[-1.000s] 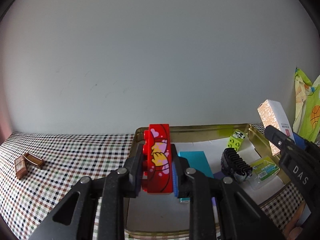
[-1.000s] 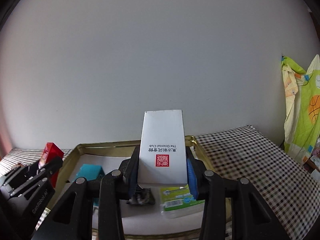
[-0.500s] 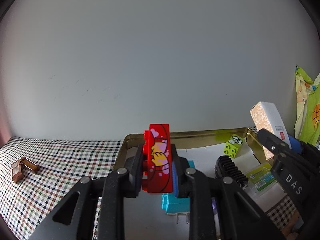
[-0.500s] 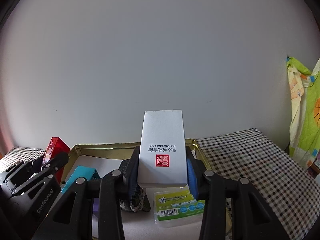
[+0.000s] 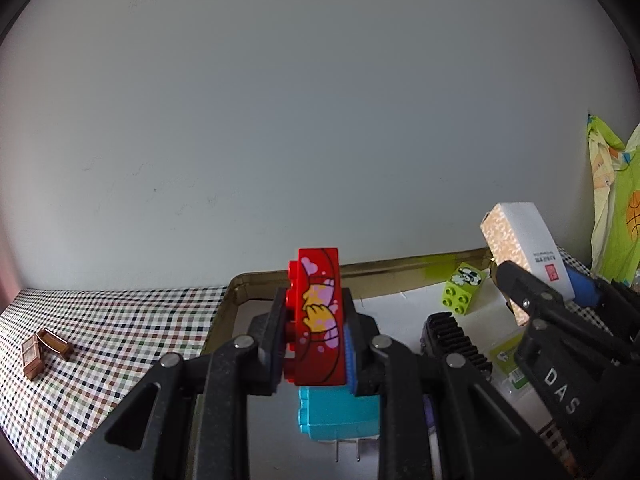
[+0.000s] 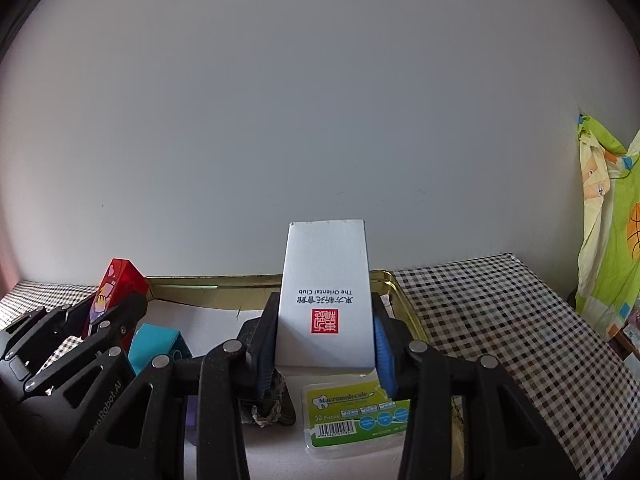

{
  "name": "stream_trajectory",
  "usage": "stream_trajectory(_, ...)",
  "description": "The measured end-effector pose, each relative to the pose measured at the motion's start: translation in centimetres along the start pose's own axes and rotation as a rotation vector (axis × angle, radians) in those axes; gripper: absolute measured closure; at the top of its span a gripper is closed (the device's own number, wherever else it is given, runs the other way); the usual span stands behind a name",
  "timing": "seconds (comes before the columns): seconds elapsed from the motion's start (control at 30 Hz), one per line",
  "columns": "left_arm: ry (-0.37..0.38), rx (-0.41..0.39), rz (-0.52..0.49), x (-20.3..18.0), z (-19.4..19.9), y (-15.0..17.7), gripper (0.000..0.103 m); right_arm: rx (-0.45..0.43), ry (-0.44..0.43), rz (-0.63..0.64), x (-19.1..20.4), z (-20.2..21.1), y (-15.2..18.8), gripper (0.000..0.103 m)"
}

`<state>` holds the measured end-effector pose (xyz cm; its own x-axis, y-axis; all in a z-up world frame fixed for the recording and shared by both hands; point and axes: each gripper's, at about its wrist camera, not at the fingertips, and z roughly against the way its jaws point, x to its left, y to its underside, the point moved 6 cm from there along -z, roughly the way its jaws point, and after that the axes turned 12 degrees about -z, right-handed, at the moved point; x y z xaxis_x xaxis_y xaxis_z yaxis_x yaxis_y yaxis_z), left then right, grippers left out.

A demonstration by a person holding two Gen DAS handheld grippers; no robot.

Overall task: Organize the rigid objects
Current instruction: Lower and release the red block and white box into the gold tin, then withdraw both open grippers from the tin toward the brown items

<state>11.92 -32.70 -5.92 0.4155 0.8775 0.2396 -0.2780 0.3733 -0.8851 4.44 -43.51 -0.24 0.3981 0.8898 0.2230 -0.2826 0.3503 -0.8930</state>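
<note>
Red printed brick [image 5: 318,316] clamped in your left hand-held gripper [image 5: 314,334]; right hand-held gripper [image 6: 326,336] grips white box [image 6: 325,296]; both above gold tray [image 6: 404,312], teal brick [image 5: 338,416] at 6 o'clock.

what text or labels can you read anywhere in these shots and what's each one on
"The Oriental Club", upside down: white box held in the right gripper; the characters and red seal beside it I can't read.
"Macromolecule" and "50 Pieces": clear green-labelled case in the gold tray; its barcode digits and small print are too small.
"DAS": right gripper's finger.
"...Robot.AI", partly cut off: left gripper, which holds the red brick.
</note>
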Motion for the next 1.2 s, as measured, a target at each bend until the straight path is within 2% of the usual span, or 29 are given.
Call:
stream_trajectory(0.37, 0.000, 0.023, 0.000, 0.3, 0.0, 0.1, 0.079, 0.029, -0.025, 0.010, 0.7, -0.2, 0.2, 0.059)
stream_trajectory(0.4, -0.008, 0.023, 0.004, 0.4, 0.0, 0.1, 0.068, 0.030, -0.025, 0.011, 0.6, -0.3, 0.2, 0.057)
stream_trajectory(0.43, -0.009, 0.020, 0.005, 0.4, 0.1, 0.1, 0.042, 0.030, -0.024, 0.011, 0.6, -0.2, 0.2, 0.046)
stream_trajectory(0.53, -0.052, 0.012, 0.043, 1.2, 0.3, 0.3, 0.024, 0.014, -0.016, -0.015, 0.1, 0.1, 0.0, 0.032)
stream_trajectory(0.57, -0.052, 0.009, 0.056, 1.4, 0.4, 0.4, 0.021, 0.008, -0.018, -0.027, -0.1, 0.2, 0.0, 0.030)
stream_trajectory(0.63, -0.063, 0.012, 0.085, 2.1, 0.4, 0.6, 0.005, -0.012, -0.010, -0.053, -0.6, 0.5, -0.2, 0.025)
stream_trajectory(0.67, -0.069, 0.016, 0.103, 2.5, 0.5, 0.7, 0.002, -0.025, -0.010, -0.067, -0.8, 0.7, -0.3, 0.023)
stream_trajectory(0.73, -0.054, 0.020, 0.125, 2.9, 0.7, 1.0, 0.001, -0.045, -0.007, -0.086, -1.1, 1.0, -0.5, 0.016)
stream_trajectory(1.0, -0.058, 0.054, 0.100, 3.1, 2.2, 1.7, 0.000, -0.107, -0.011, -0.048, -0.4, 2.1, -0.7, 0.015)
stream_trajectory(1.2, -0.021, 0.112, 0.119, 3.9, 2.9, 3.0, 0.001, -0.150, 0.001, -0.028, 0.0, 3.4, -0.7, 0.015)
